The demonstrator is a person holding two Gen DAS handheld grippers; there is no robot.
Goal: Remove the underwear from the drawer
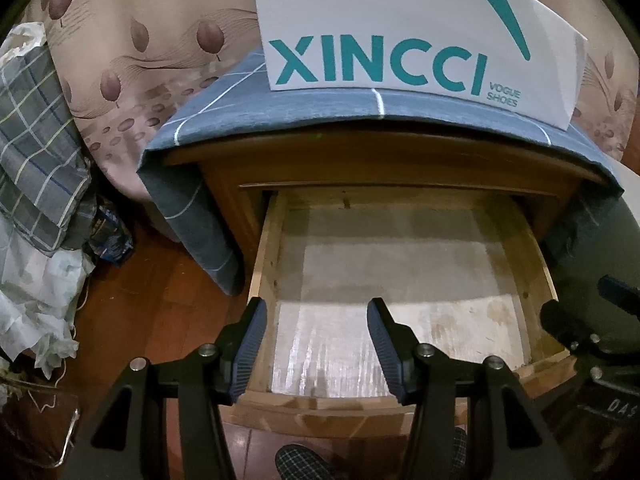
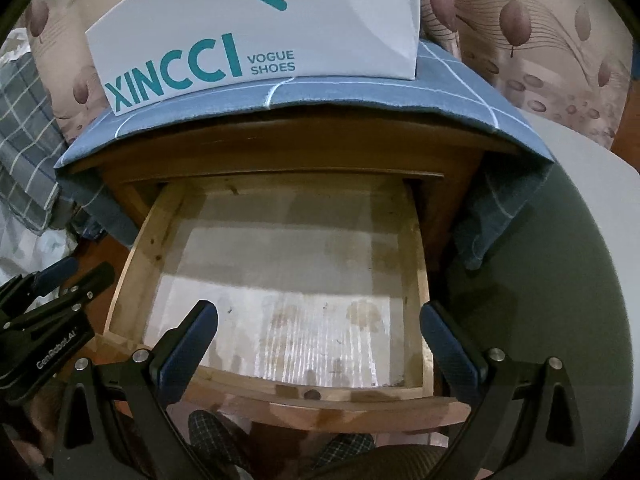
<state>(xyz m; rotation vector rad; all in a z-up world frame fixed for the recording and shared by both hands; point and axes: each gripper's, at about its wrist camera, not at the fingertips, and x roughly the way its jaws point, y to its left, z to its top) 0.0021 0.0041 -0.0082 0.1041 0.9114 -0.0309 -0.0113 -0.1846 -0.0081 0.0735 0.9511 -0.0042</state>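
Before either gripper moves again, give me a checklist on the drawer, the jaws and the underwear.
1. Drawer pulled out of the cabinet: ok.
2. Underwear visible in the drawer: not ok; only the pale liner shows on its floor, no garment.
3. Underwear visible elsewhere: cannot tell; no clear garment appears in either view.
4. Left gripper free: ok; jaws apart, nothing between them.
5. Right gripper free: ok; jaws wide apart over the drawer, nothing held.
6. Shoe box stable: ok; it sits back on the blue cloth, not overhanging the drawer.
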